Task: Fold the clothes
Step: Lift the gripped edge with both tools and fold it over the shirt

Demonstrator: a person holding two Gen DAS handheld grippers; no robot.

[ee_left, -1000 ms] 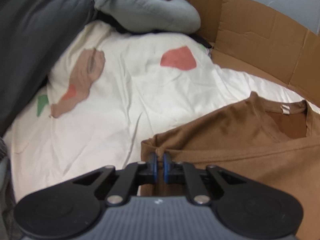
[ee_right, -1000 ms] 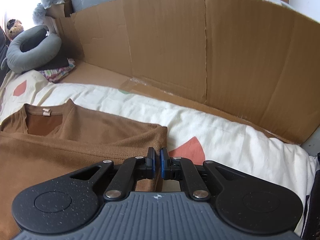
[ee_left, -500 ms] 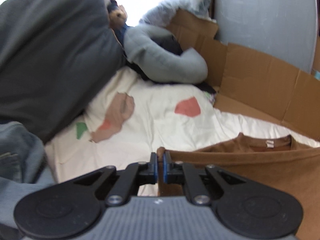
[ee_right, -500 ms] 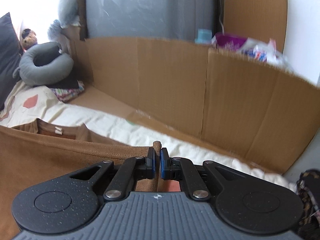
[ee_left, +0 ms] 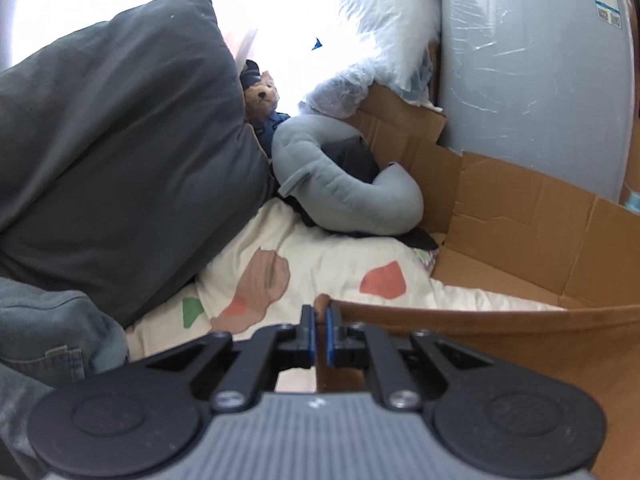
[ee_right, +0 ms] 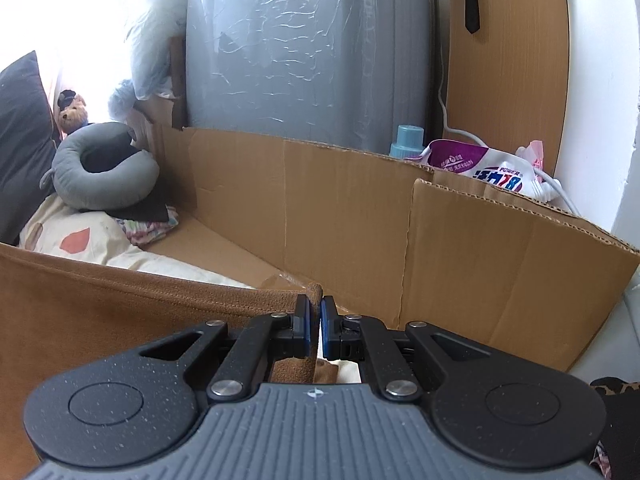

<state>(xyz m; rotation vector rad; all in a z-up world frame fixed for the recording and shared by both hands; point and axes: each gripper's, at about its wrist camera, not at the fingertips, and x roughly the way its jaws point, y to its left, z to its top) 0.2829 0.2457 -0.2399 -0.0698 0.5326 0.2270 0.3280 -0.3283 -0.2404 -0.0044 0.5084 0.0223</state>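
— Both grippers hold something?
— Yes. The left gripper (ee_left: 318,334) pinches one corner of the brown shirt (ee_left: 520,344); the right gripper (ee_right: 315,328) pinches the other corner.
— Which way does the shirt run?
— Its top edge stretches taut from gripper to gripper, raised above the patterned bedsheet (ee_left: 328,264), the cloth hanging down, with the cardboard (ee_right: 340,216) beyond.

Strong daylight blows out the upper left of both fisheye views, edges bow and darken, nearer surfaces stay evenly lit.
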